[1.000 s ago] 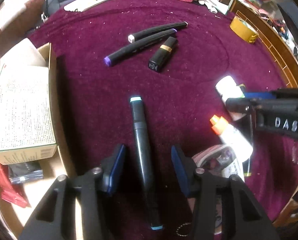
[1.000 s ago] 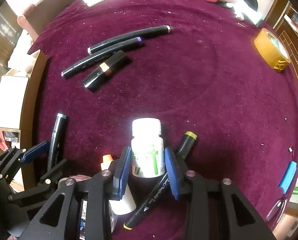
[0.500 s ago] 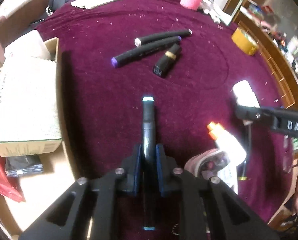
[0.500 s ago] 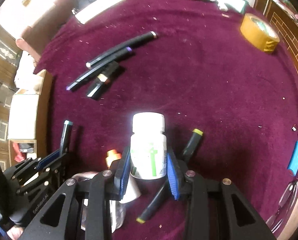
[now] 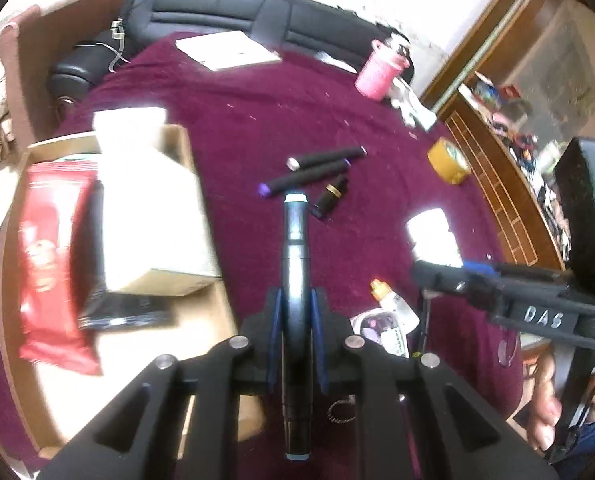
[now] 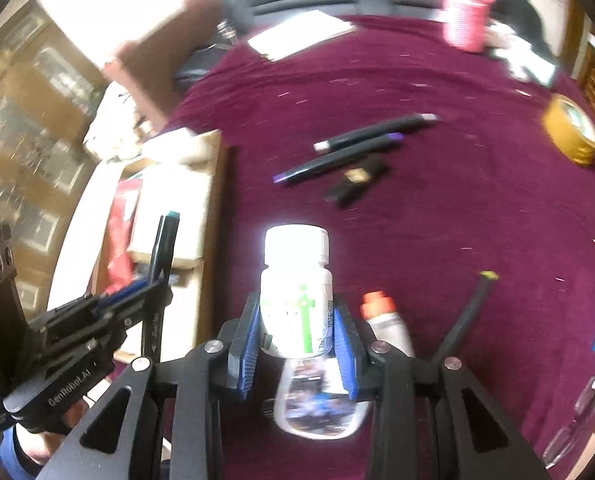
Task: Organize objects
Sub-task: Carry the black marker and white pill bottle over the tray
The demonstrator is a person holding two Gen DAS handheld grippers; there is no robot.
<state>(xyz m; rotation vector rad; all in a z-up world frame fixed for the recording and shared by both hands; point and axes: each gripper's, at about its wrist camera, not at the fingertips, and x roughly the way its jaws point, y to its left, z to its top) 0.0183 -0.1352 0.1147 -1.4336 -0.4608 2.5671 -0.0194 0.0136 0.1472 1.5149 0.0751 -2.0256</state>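
- My left gripper [image 5: 296, 344] is clamped on a black marker with teal end caps [image 5: 295, 264], its blue pads pressed to the barrel; the marker runs straight out ahead, off the cloth.
- My right gripper [image 6: 296, 344] is clamped on a white pill bottle [image 6: 296, 292] with a white cap and a green cross on the label, held upright above the maroon tablecloth [image 6: 457, 220].
- Below the bottle lie a small orange-capped bottle [image 6: 385, 322] and a yellow-tipped marker [image 6: 463, 316].
- Farther off, two black markers [image 5: 317, 170] lie side by side, a black lipstick [image 5: 329, 198] just beside them.
- A cardboard box [image 5: 201, 168] on the left holds a red packet [image 5: 49, 264].
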